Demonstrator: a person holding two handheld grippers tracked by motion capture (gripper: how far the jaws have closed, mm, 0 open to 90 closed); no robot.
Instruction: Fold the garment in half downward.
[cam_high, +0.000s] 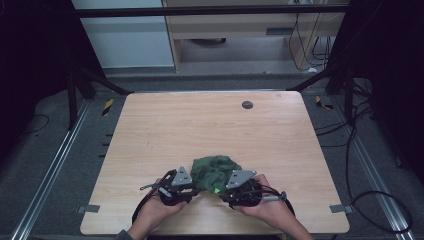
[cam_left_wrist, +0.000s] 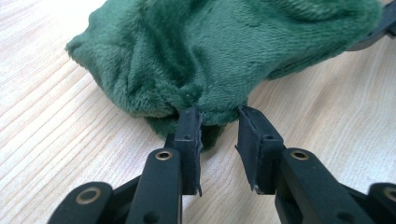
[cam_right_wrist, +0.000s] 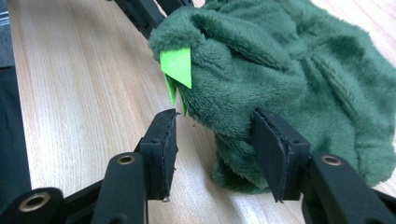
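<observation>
- Down at the near edge of the wooden table (cam_high: 210, 120), the left gripper (cam_left_wrist: 219, 122) sits with its jaws parted a little; a tuft of the green plush cloth's (cam_left_wrist: 219, 51) hem dips into the gap, and one pad touches the fabric while the other stands clear, so nothing is pinched.
- Between both grippers, that crumpled cloth (cam_high: 215, 171) lies heaped on the tabletop.
- On the right, the right gripper (cam_right_wrist: 215, 128) stands spread wider, a fold of cloth (cam_right_wrist: 289, 70) between its jaws; the far pad brushes the pile, the near one hangs free beside a bright green tag (cam_right_wrist: 177, 67).
</observation>
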